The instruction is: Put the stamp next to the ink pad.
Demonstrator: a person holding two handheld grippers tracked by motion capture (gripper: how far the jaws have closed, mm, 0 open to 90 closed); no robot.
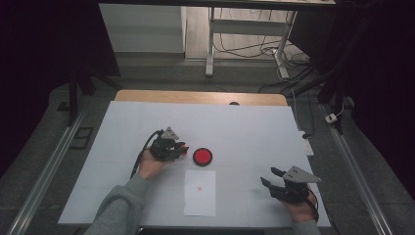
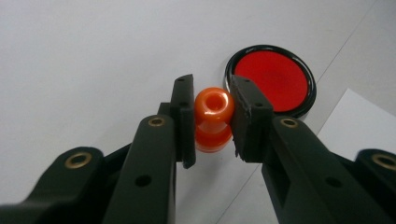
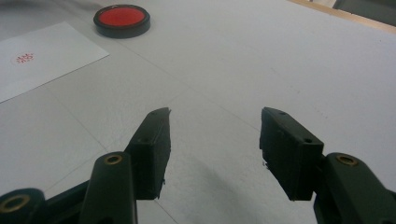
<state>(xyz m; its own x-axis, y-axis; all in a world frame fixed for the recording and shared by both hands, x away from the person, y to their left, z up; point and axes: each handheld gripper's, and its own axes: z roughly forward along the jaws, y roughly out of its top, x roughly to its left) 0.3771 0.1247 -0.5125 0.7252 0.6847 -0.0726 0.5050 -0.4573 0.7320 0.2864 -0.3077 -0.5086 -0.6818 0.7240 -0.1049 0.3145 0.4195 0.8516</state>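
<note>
My left gripper [image 2: 212,119] clamps the orange stamp [image 2: 213,116] (red ink pad [image 2: 275,84] just ahead); my right gripper [image 3: 215,140] gapes empty.

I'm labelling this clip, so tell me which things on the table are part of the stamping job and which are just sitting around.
In the job:
- glossy orange plastic stamp, clamped in the left gripper
- round red ink pad in a black case
- white paper sheet with a small red stamp mark

Lying about:
- right gripper, open, holding nothing
- dark round spot at the far edge of the white table
</note>
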